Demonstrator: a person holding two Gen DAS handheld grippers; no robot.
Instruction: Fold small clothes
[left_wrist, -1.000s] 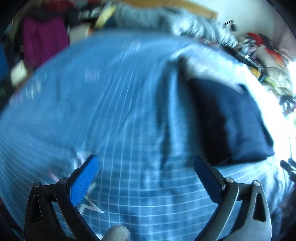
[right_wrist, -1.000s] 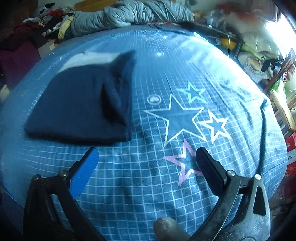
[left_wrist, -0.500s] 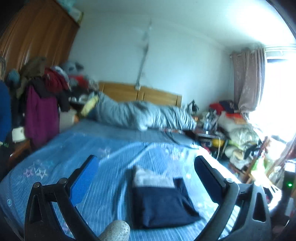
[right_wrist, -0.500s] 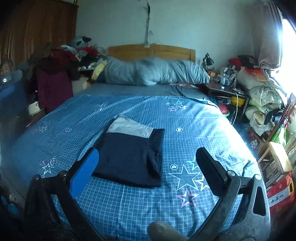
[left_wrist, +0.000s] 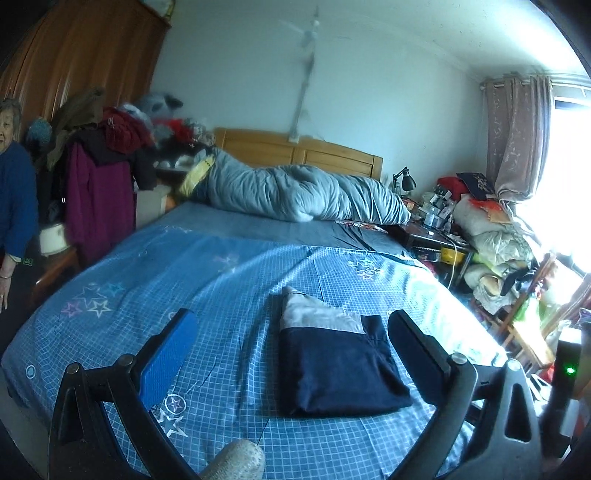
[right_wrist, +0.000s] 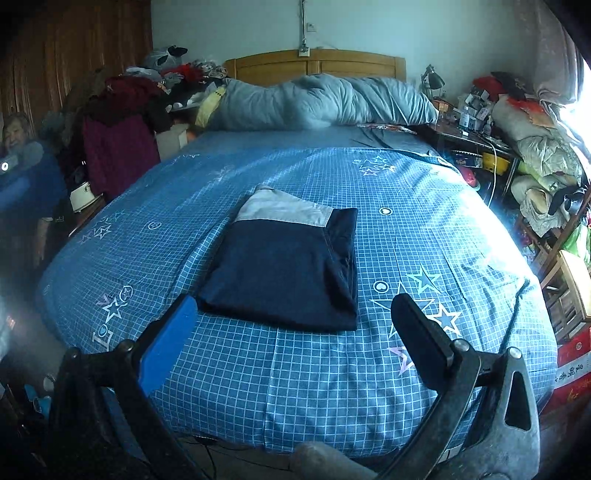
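Observation:
A folded navy garment (left_wrist: 336, 365) with a grey band at its far end lies flat on the blue checked bed sheet (left_wrist: 221, 280). In the right wrist view the same folded garment (right_wrist: 288, 269) rests mid-bed on the sheet (right_wrist: 424, 229). My left gripper (left_wrist: 291, 325) is open and empty, held above the near edge of the bed, the garment just beyond its right finger. My right gripper (right_wrist: 291, 306) is open and empty too, raised back from the bed's foot, well short of the garment.
A rolled grey duvet (left_wrist: 299, 192) lies along the wooden headboard (right_wrist: 314, 66). Clothes are heaped at the left (left_wrist: 99, 184), where a person in blue (left_wrist: 14, 206) stands. A cluttered bedside table and piled bedding (right_wrist: 535, 147) fill the right side by the window.
Both grippers have lifted up and drawn back from the bed, from close over the sheet to a view of the whole room. The folded garment has stayed in place.

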